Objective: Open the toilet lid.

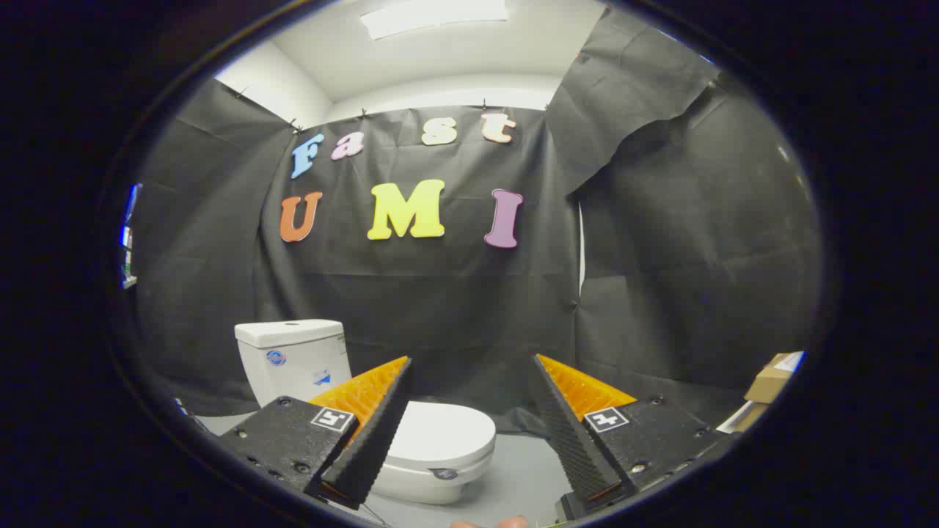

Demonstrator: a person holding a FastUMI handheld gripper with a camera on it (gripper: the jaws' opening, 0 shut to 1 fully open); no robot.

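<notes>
Hovering above the floor (513,469), I hold my gripper (469,367) with its jaws spread wide and nothing between them. The toilet (433,469) stands ahead and below, offset toward my left finger, which overlaps the near side of its bowl. Its lid (440,433) is down flat over the seat. The tank (293,359) rises behind the bowl, beyond my left finger, backed against the dark cloth wall (455,308). My right finger points at bare cloth, well apart from the toilet. Cardboard boxes (770,381) sit far off past my right finger, near the wall. A strip light (433,16) glows on the ceiling above the cloth.
</notes>
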